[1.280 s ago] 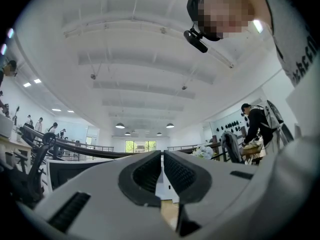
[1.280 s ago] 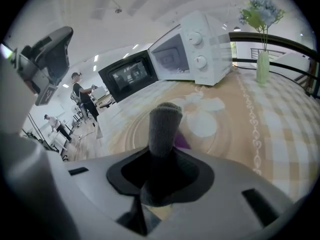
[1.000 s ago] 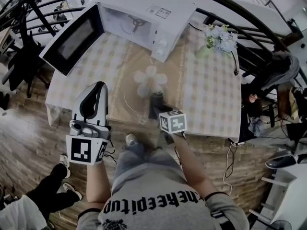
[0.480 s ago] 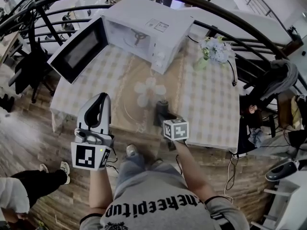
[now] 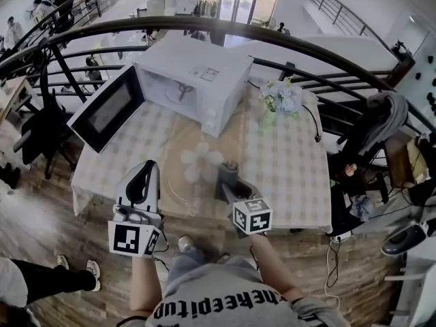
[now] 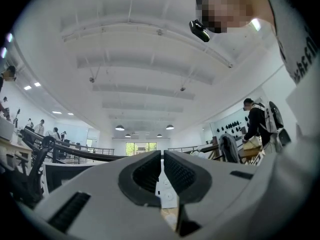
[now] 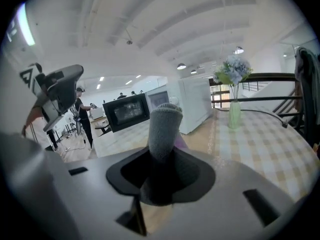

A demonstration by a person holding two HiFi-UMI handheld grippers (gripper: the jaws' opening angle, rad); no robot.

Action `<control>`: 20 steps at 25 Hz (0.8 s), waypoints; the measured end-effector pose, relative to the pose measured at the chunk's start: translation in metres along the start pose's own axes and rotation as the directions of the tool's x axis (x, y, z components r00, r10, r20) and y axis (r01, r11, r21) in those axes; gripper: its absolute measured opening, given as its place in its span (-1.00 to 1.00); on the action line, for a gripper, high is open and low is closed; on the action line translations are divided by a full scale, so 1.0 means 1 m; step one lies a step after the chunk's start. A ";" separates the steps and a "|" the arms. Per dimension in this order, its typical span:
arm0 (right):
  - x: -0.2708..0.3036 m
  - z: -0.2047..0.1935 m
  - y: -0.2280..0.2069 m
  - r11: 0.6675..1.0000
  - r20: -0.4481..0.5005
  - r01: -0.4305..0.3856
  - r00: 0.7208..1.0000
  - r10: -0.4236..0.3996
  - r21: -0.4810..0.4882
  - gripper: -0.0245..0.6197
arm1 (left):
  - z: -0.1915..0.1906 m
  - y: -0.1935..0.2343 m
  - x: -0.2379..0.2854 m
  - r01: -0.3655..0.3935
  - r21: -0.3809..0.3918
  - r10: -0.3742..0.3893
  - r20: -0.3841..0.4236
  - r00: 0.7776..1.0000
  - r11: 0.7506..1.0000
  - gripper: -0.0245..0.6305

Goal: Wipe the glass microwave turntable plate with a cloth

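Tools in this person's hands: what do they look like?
The left tool is white with black ribbed pads; the right tool looks darker grey. Each carries a cube of black-and-white square markers. The person wears a grey short-sleeved T-shirt.

- My left tool [image 6: 162,170] points forward and upward, its jaws drawn together to a thin slit with nothing between them.
- My right tool [image 7: 161,176] is clamped on a rolled grey cloth [image 7: 164,126], which sticks out past the jaws.
- My left forearm [image 5: 141,278] and right forearm [image 5: 272,268] both reach forward, bare.
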State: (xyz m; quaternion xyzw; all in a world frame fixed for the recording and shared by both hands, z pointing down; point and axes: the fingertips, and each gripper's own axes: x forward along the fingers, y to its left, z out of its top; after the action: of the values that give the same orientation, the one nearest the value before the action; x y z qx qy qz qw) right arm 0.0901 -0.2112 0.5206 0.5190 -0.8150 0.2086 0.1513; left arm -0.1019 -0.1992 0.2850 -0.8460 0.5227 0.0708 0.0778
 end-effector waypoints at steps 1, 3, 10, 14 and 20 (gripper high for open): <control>-0.005 0.007 0.001 1.000 0.024 0.000 1.000 0.000 -0.012 -0.54 | 0.001 -0.002 0.001 0.003 0.000 -0.003 0.003 1.000 1.000 -0.87; -0.015 0.021 0.001 0.999 0.066 0.007 0.998 -0.004 -0.034 -0.54 | 0.003 -0.005 0.002 0.007 -0.001 -0.007 0.007 1.000 1.000 -0.87; -0.043 0.060 0.002 0.993 0.179 0.035 0.984 -0.015 -0.110 -0.53 | 0.008 -0.013 0.005 0.009 0.001 -0.009 0.014 1.000 1.000 -0.87; -0.057 0.079 0.005 0.991 0.230 0.037 0.973 -0.008 -0.125 -0.53 | 0.011 -0.015 0.006 0.007 0.004 -0.007 0.018 1.000 1.000 -0.87; -0.074 0.104 0.005 0.991 0.294 0.043 0.956 -0.003 -0.129 -0.53 | 0.014 -0.015 0.004 -0.005 0.005 0.004 0.019 1.000 1.000 -0.87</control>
State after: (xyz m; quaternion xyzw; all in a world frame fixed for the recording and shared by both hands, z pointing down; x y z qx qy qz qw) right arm 0.1128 -0.2034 0.3952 0.5421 -0.8346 0.0722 0.0658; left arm -0.0873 -0.1938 0.2714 -0.8439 0.5240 0.0777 0.0846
